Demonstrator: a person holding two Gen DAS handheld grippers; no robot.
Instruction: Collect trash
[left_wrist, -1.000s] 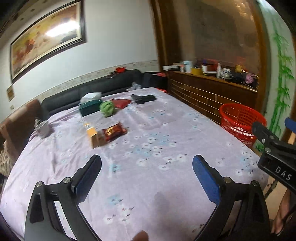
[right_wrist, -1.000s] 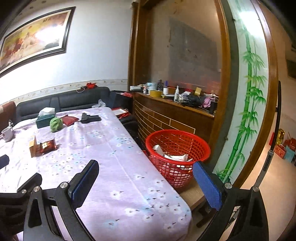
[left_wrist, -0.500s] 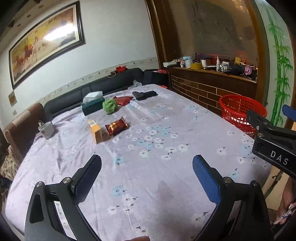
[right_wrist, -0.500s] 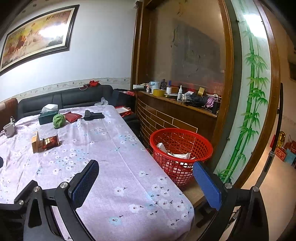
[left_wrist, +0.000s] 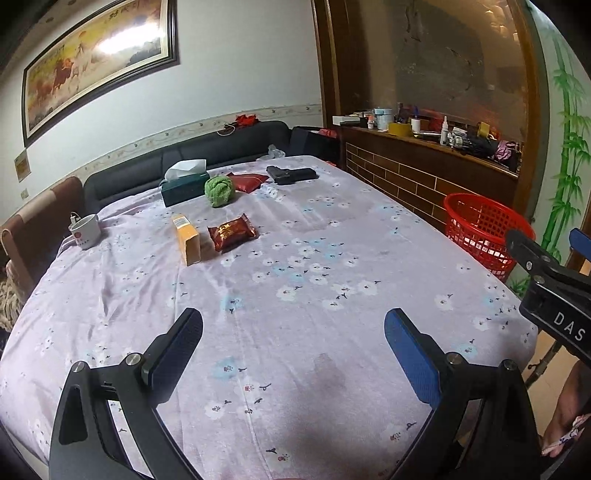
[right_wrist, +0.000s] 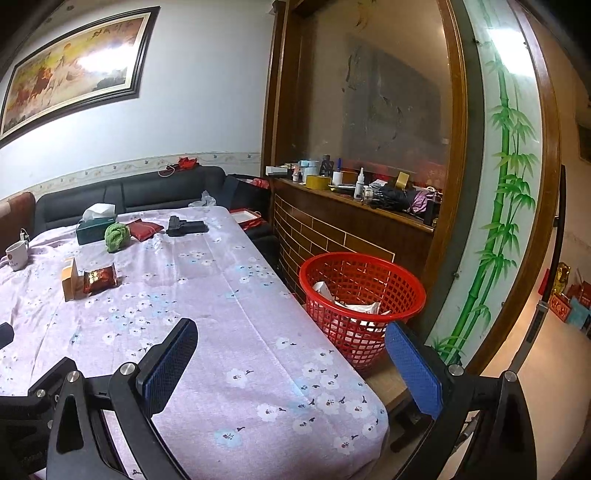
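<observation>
Both grippers are hovering over the worktop (left_wrist: 295, 295) with jaws spread wide, holding nothing — left gripper (left_wrist: 293, 343), right gripper (right_wrist: 291, 354). The red snack wrapper (left_wrist: 232, 232) is lying beside the yellow box (left_wrist: 187, 239), well apart from the red basket (right_wrist: 364, 291).

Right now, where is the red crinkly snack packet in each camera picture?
Left wrist view: the red snack packet lies upper middle, on the table, right of the yellow box.
Right wrist view: the packet lies far left, again right of the box.
Shared landmark: the red basket beside the table.
</observation>
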